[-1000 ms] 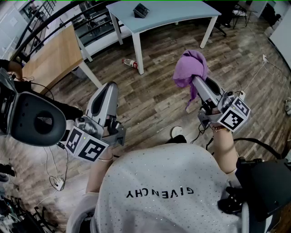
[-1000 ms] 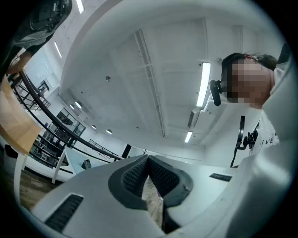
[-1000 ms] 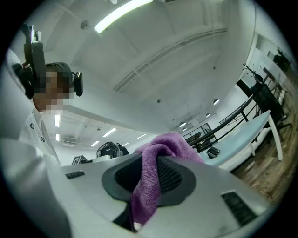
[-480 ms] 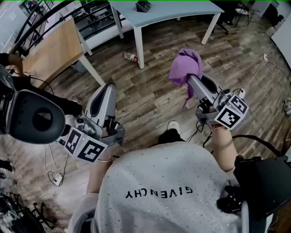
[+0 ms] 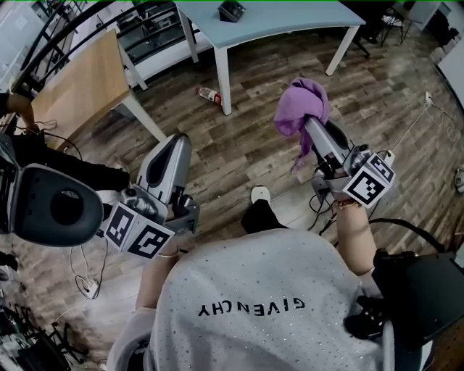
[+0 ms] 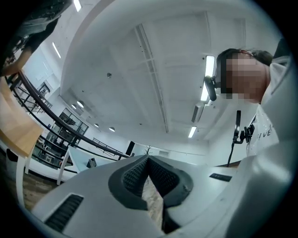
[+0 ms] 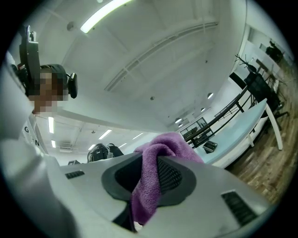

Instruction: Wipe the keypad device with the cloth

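The dark keypad device (image 5: 232, 10) lies on the light-blue table (image 5: 290, 22) at the far top of the head view, well away from both grippers. My right gripper (image 5: 310, 124) is raised in front of the person, shut on a purple cloth (image 5: 301, 107) that bunches over its tip. In the right gripper view the cloth (image 7: 151, 179) runs between the two dark pads of my right gripper (image 7: 149, 162) and hangs down. My left gripper (image 5: 178, 141) points forward at the left, its jaws shut with nothing between them. My left gripper (image 6: 148, 161) shows its pads meeting at the tip.
A wooden table (image 5: 80, 80) stands at the back left, beside dark railings. A bottle (image 5: 208, 95) lies on the wood floor near the blue table's leg. A black rounded chair back (image 5: 54, 203) is at the left and a black seat (image 5: 424, 290) at the lower right. Cables trail on the floor.
The person's shoe has stepped forward and to the left and the view has shifted slightly. Both grippers keep their pose, the right one still holding the cloth.
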`<state>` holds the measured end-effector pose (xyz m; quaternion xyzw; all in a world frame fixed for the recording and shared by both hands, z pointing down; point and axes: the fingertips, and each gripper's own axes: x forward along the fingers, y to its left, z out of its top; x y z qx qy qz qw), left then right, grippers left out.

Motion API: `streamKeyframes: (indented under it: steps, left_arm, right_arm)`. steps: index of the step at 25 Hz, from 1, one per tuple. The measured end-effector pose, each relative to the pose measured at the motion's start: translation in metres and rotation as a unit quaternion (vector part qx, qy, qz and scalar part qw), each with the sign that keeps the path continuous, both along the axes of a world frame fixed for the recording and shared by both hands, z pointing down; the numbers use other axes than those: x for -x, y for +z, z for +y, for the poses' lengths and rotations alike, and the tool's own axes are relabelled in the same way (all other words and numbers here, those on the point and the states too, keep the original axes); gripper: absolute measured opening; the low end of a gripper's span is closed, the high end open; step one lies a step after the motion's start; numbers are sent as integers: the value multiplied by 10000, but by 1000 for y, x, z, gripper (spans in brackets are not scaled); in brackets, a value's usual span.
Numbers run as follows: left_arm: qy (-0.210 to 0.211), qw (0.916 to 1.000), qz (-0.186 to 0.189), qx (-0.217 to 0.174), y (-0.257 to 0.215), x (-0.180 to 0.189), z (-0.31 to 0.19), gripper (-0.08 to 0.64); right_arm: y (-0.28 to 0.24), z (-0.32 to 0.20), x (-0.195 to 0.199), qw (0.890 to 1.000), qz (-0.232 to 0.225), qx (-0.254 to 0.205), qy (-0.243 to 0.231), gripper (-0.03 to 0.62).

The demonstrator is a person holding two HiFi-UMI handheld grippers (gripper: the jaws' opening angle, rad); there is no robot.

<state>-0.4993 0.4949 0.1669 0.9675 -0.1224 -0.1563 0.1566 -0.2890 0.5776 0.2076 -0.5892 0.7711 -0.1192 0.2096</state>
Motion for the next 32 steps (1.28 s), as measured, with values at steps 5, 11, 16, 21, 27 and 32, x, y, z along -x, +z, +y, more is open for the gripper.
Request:
streamKeyframes:
  steps: [5, 11, 16, 21, 27, 32]
  left_arm:
    - [18, 9996, 272, -32, -8, -49, -41, 24]
    - [-37, 9993, 368, -89, -10, -133, -105, 0]
    - [-241, 9983, 362, 376, -8, -188, -143, 0]
    - [-474, 9951, 514, 703, -2, -204, -175, 0]
    - [-77, 9932, 462, 1068, 27, -254, -204, 0]
    - [1, 9956, 101, 931, 47, -291, -240, 1]
  right_arm:
    - [-4, -54, -60, 9994, -323, -159, 11, 72]
    - [-25, -122, -130, 9975, 649, -274, -68, 78]
    - [-33, -165, -186, 9945, 950, -363, -245, 78]
    - [-4, -197, -198, 9958, 628, -367, -556, 75]
    - [11, -223, -219, 9968, 307, -341, -655, 78]
    - [37, -244, -247, 9969, 624, 108, -475, 78]
